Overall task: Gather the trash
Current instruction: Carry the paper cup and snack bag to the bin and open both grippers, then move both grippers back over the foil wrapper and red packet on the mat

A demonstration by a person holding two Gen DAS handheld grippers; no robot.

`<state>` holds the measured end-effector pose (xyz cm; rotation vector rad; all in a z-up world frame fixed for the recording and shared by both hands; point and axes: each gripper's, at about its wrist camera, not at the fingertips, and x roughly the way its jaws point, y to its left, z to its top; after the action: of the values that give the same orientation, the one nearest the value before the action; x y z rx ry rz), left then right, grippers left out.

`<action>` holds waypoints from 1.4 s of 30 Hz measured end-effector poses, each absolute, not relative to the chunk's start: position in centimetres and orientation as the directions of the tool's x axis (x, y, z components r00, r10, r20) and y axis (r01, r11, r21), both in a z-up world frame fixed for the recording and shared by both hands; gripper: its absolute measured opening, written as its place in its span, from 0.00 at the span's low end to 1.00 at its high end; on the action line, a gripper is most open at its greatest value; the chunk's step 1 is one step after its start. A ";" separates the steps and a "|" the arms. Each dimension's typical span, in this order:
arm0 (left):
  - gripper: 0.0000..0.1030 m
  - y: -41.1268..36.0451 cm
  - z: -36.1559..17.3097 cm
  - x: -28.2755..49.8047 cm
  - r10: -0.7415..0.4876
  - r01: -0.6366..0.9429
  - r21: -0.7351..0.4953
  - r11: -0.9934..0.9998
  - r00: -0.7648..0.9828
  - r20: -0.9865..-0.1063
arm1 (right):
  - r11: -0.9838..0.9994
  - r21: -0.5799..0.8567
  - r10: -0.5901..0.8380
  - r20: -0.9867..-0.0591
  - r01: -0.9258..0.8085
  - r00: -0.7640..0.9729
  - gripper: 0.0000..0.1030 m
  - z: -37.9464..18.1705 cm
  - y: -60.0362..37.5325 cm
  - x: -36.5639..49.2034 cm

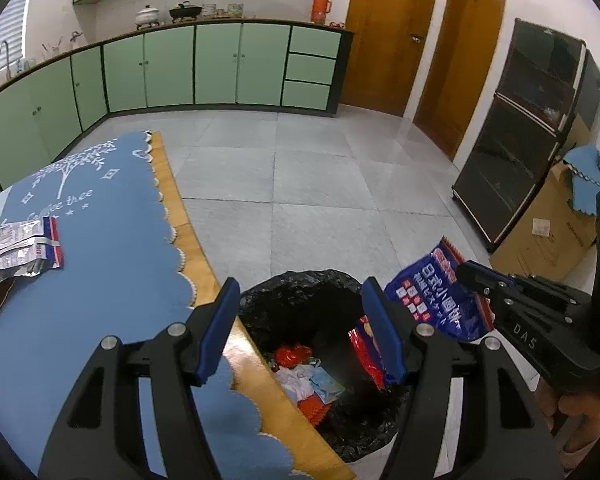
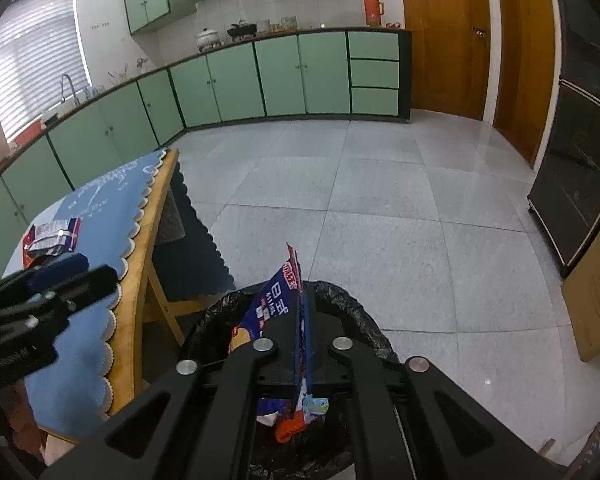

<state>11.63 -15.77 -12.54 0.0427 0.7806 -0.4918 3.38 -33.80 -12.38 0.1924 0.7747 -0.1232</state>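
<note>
Only the left wrist view shows the red foil wrapper [image 1: 367, 354] against the left gripper's [image 1: 300, 332] right pad, jaws parted, above the black-lined trash bin [image 1: 300, 292]. The right gripper [image 2: 302, 344] is clamped on a blue printed snack bag [image 2: 278, 300] over the bin. Silver-and-red empty packets [image 1: 24, 248] lie near the blue tablecloth's [image 1: 100, 248] left edge.

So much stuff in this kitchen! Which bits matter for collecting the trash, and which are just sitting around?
Part of the job:
- blue snack bag, pinched in the right gripper
- black-lined bin, already holding wrappers
- red wrapper at the open left gripper
- wrappers on the table

Just lying about:
- red thermos and pots on the counter
- dark glass cabinet
- cardboard box
</note>
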 end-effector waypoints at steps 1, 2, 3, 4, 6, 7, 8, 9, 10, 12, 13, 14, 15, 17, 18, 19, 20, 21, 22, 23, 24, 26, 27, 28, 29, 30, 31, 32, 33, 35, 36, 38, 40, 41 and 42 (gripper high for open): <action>0.60 -15.4 -12.4 11.6 -0.404 0.433 -0.139 0.891 0.612 -0.680 | 0.976 0.126 -0.038 -0.703 0.177 0.710 0.08 -12.2 -33.7 3.4; 0.61 -15.2 -12.2 11.5 -0.399 0.426 -0.137 0.894 0.620 -0.676 | 0.978 0.124 -0.035 -0.699 0.169 0.714 0.11 -11.9 -33.5 3.4; 0.61 -14.9 -12.0 11.5 -0.394 0.420 -0.135 0.898 0.627 -0.672 | 0.979 0.116 -0.040 -0.693 0.166 0.720 0.17 -11.6 -33.3 3.4; 0.61 -14.5 -11.9 11.5 -0.389 0.412 -0.134 0.901 0.634 -0.668 | 0.980 0.113 -0.042 -0.688 0.164 0.725 0.22 -11.4 -33.1 3.4; 0.61 -14.0 -11.5 11.5 -0.379 0.400 -0.128 0.907 0.647 -0.662 | 0.981 0.110 -0.043 -0.679 0.160 0.733 0.25 -10.7 -32.9 3.6; 0.61 -13.8 -11.3 11.4 -0.374 0.395 -0.126 0.910 0.652 -0.660 | 0.981 0.110 -0.043 -0.673 0.157 0.738 0.27 -10.3 -32.7 3.6; 0.62 -13.5 -11.1 11.4 -0.367 0.387 -0.123 0.914 0.659 -0.656 | 0.982 0.110 -0.042 -0.667 0.154 0.744 0.28 -9.8 -32.5 3.7; 0.62 -13.1 -10.9 11.3 -0.360 0.378 -0.121 0.918 0.667 -0.653 | 0.983 0.109 -0.041 -0.662 0.151 0.748 0.32 -9.4 -32.3 3.8; 0.63 -12.7 -10.7 11.3 -0.354 0.370 -0.119 0.922 0.674 -0.649 | 0.983 0.108 -0.041 -0.660 0.148 0.751 0.35 -9.1 -32.2 3.9; 0.65 -12.1 -10.2 11.2 -0.343 0.356 -0.115 0.927 0.684 -0.644 | 0.984 0.109 -0.033 -0.654 0.138 0.756 0.39 -8.4 -31.8 4.2; 0.66 -11.6 -9.8 11.1 -0.335 0.346 -0.113 0.931 0.694 -0.638 | 0.985 0.113 -0.025 -0.651 0.130 0.759 0.44 -7.8 -31.5 4.3; 0.67 -11.3 -9.6 11.1 -0.330 0.340 -0.111 0.934 0.701 -0.633 | 0.986 0.117 -0.017 -0.647 0.122 0.762 0.46 -7.2 -31.2 4.4; 0.69 -10.7 -9.1 11.0 -0.323 0.330 -0.109 0.938 0.711 -0.625 | 0.986 0.119 -0.012 -0.642 0.116 0.766 0.50 -6.9 -30.9 4.5; 0.72 -9.9 -8.5 10.8 -0.309 0.313 -0.105 0.944 0.726 -0.614 | 0.988 0.118 -0.002 -0.630 0.098 0.776 0.55 -5.9 -30.2 4.6; 0.74 -9.3 -8.1 10.7 -0.298 0.300 -0.102 0.949 0.737 -0.607 | 0.990 0.116 0.005 -0.624 0.086 0.782 0.60 -5.3 -29.7 4.7; 0.75 -8.8 -7.8 10.7 -0.287 0.286 -0.100 0.953 0.745 -0.602 | 0.990 0.116 0.010 -0.619 0.078 0.786 0.64 -5.0 -29.3 4.8; 0.76 -8.3 -7.5 10.7 -0.279 0.276 -0.099 0.956 0.752 -0.597 | 0.991 0.120 0.022 -0.609 0.064 0.792 0.66 -4.4 -28.7 4.9; 0.77 -7.7 -7.2 10.6 -0.267 0.262 -0.097 0.960 0.761 -0.591 | 0.991 0.124 0.038 -0.602 0.046 0.798 0.69 -4.0 -28.2 5.0; 0.78 -7.2 -7.0 10.6 -0.257 0.251 -0.094 0.963 0.768 -0.586 | 0.992 0.125 0.047 -0.596 0.035 0.801 0.73 -3.7 -27.7 5.0; 0.79 -6.5 -6.6 10.4 -0.241 0.234 -0.088 0.968 0.780 -0.578 | 0.992 0.125 0.058 -0.587 0.020 0.807 0.74 -3.4 -27.1 5.0; 0.80 -5.8 -6.3 10.3 -0.225 0.217 -0.083 0.973 0.789 -0.571 | 0.992 0.123 0.068 -0.580 0.005 0.812 0.76 -3.1 -26.5 5.2; 0.80 -4.7 -5.9 10.3 -0.198 0.190 -0.074 0.979 0.802 -0.563 | 0.992 0.122 0.091 -0.568 -0.027 0.818 0.76 -2.6 -25.3 5.5; 0.80 -4.0 -5.7 10.2 -0.181 0.172 -0.070 0.983 0.809 -0.559 | 0.992 0.122 0.104 -0.565 -0.041 0.819 0.76 -2.5 -24.8 5.8; 0.80 -3.5 -5.6 10.3 -0.170 0.159 -0.068 0.985 0.813 -0.557 | 0.991 0.124 0.118 -0.563 -0.057 0.818 0.76 -2.4 -24.1 6.1; 0.80 -2.7 -5.4 10.3 -0.153 0.140 -0.067 0.988 0.818 -0.554 | 0.990 0.124 0.129 -0.561 -0.070 0.818 0.76 -2.3 -23.5 6.3; 0.80 -2.0 -5.3 10.3 -0.136 0.120 -0.065 0.991 0.823 -0.552 | 0.988 0.125 0.142 -0.560 -0.087 0.816 0.77 -2.2 -22.7 6.7; 0.80 -1.4 -5.3 10.3 -0.125 0.107 -0.064 0.992 0.825 -0.551 | 0.987 0.126 0.154 -0.559 -0.100 0.815 0.78 -2.1 -22.1 7.0; 0.80 -0.7 -5.2 10.4 -0.108 0.089 -0.061 0.994 0.827 -0.551 | 0.986 0.127 0.163 -0.557 -0.111 0.814 0.78 -2.1 -21.5 7.2; 0.80 0.1 -5.2 10.5 -0.090 0.069 -0.059 0.996 0.830 -0.551 | 0.984 0.127 0.174 -0.556 -0.123 0.813 0.78 -2.1 -20.8 7.5; 0.80 1.3 -5.2 10.5 -0.065 0.041 -0.056 0.998 0.833 -0.549 | 0.981 0.129 0.191 -0.556 -0.144 0.809 0.78 -2.0 -19.7 8.1; 0.80 2.0 -5.2 10.7 -0.051 0.024 -0.055 0.998 0.833 -0.550 | 0.979 0.129 0.202 -0.556 -0.156 0.806 0.78 -2.0 -19.0 8.4; 0.80 3.2 -5.3 10.9 -0.032 0.000 -0.058 0.998 0.832 -0.554 | 0.977 0.126 0.215 -0.555 -0.174 0.803 0.78 -2.1 -17.9 9.0; 0.80 4.3 -5.5 11.2 -0.011 -0.024 -0.056 0.998 0.830 -0.558 | 0.973 0.128 0.230 -0.555 -0.191 0.799 0.78 -2.1 -16.8 9.7; 0.80 5.0 -5.6 11.3 0.003 -0.038 -0.051 0.998 0.830 -0.558 | 0.971 0.129 0.239 -0.555 -0.201 0.797 0.78 -2.2 -16.2 10.1; 0.80 5.5 -5.8 11.5 0.016 -0.050 -0.045 0.998 0.828 -0.560 | 0.969 0.128 0.245 -0.555 -0.209 0.795 0.78 -2.2 -15.7 10.5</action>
<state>11.53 5.50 -5.76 -0.0590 0.5935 0.0351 10.53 -15.68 -2.24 0.0611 0.6045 0.2441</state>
